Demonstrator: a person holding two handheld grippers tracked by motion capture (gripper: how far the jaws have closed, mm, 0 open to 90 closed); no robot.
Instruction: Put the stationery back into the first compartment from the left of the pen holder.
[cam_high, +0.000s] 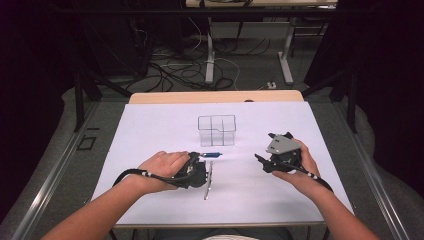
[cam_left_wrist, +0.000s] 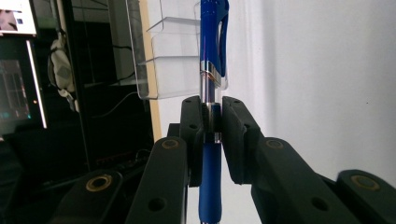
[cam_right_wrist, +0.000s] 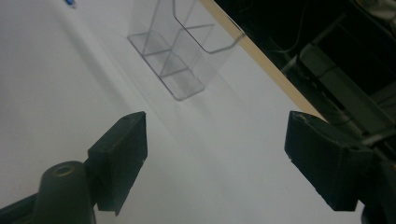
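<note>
My left gripper (cam_high: 202, 161) lies low over the white mat, shut on a blue pen (cam_high: 212, 155) whose free end points right. In the left gripper view the pads clamp the pen (cam_left_wrist: 211, 70) at its silver middle band, and its capped, clipped end reaches toward a clear divided holder (cam_left_wrist: 173, 60). That holder (cam_high: 216, 130) stands upright at the mat's middle, just beyond the pen. My right gripper (cam_high: 260, 160) hovers to the right of it, pointing left. In the right gripper view its jaws (cam_right_wrist: 215, 154) stand wide open with bare mat between them and the holder (cam_right_wrist: 187, 51) ahead.
A thin grey stick-like thing (cam_high: 207, 184) lies on the mat (cam_high: 150, 140) just right of my left gripper. The table's wooden far edge (cam_high: 215, 96) runs behind the holder. Beyond it are table legs and loose cables on the floor.
</note>
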